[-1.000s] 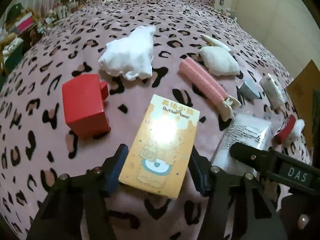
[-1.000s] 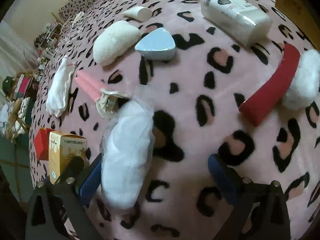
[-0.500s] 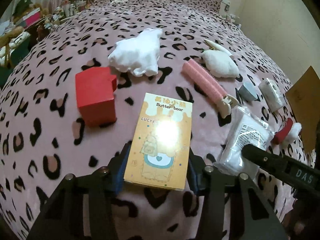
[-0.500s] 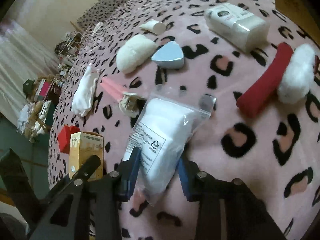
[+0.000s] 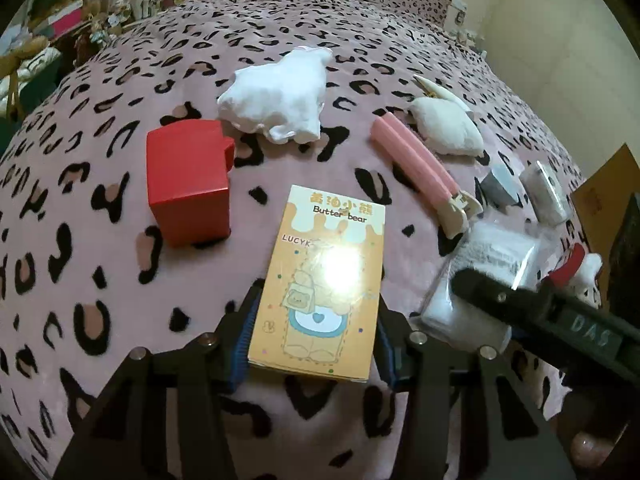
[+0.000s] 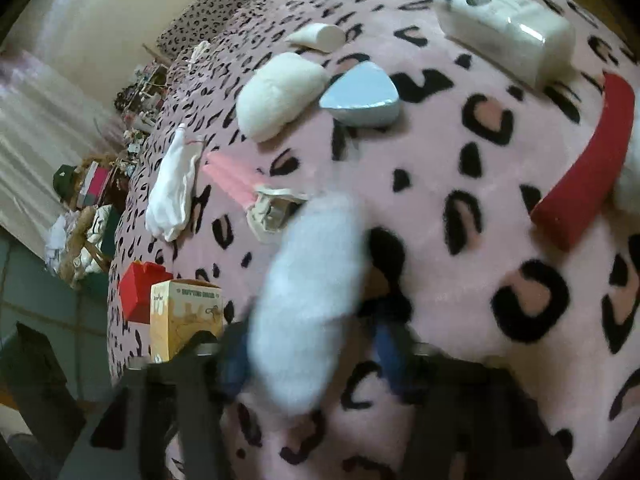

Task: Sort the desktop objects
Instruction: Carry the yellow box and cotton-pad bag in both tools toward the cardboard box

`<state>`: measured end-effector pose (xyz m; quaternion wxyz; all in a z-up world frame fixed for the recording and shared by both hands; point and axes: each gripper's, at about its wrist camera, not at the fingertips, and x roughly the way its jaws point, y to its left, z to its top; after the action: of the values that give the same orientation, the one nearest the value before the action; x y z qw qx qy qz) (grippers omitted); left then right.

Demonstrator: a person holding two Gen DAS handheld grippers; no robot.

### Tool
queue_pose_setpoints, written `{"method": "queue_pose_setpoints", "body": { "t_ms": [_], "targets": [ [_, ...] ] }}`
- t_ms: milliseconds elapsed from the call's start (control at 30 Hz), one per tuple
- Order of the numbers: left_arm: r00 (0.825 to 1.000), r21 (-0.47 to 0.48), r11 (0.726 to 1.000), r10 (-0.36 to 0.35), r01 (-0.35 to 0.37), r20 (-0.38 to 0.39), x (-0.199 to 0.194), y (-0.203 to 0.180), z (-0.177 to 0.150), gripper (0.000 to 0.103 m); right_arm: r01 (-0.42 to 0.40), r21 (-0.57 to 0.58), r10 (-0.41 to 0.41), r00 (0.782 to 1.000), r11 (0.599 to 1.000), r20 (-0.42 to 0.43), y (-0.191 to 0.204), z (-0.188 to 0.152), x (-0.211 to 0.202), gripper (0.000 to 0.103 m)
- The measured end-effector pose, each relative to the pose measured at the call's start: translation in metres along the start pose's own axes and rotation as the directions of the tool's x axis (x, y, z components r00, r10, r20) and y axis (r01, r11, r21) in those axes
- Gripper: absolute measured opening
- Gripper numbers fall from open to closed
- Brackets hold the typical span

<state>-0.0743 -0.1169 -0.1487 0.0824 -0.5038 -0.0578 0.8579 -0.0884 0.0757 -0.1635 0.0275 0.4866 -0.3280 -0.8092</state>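
My left gripper [image 5: 314, 346] is shut on the near end of an orange "Butter bear" box [image 5: 324, 280] lying on the leopard-print bed; the box also shows in the right wrist view [image 6: 186, 320]. My right gripper [image 6: 308, 354] is shut on a clear plastic bag of white material [image 6: 308, 300], blurred by motion; the bag also shows in the left wrist view [image 5: 480, 276] with the right gripper's arm across it.
On the blanket lie a red box [image 5: 186, 184], a white cloth [image 5: 280, 96], a pink hair clip [image 5: 416, 168], a white pouch [image 5: 446, 128], a grey-blue triangle [image 6: 360, 96], a white packet [image 6: 504, 28] and a red-and-white band [image 6: 588, 168]. A cardboard box [image 5: 600, 196] stands right.
Both grippers went from open to closed, the left on the orange box, the right on the plastic bag. The bag now looks raised and blurred with motion.
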Motion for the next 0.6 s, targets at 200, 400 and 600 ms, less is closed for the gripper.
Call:
{"method": "queue_pose_setpoints", "body": {
  "t_ms": [200, 400, 600],
  "targets": [
    [0.999, -0.005, 1.0, 0.007, -0.007, 0.046, -0.01, 0.001, -0.002, 0.049, -0.025, -0.009, 0.025, 1.0, 1.0, 0.009, 0.003, -0.003, -0.017, 0.029],
    [0.995, -0.01, 0.999, 0.049, -0.048, 0.088, -0.035, 0.002, -0.007, 0.049, 0.031, -0.09, -0.028, 0.999, 0.995, 0.031, 0.005, -0.015, -0.041, 0.029],
    [0.989, -0.037, 0.992, 0.121, -0.118, 0.084, -0.063, 0.001, -0.015, 0.049, 0.1, -0.205, -0.09, 0.994, 0.974, 0.054, 0.012, -0.027, -0.068, 0.029]
  ]
}}
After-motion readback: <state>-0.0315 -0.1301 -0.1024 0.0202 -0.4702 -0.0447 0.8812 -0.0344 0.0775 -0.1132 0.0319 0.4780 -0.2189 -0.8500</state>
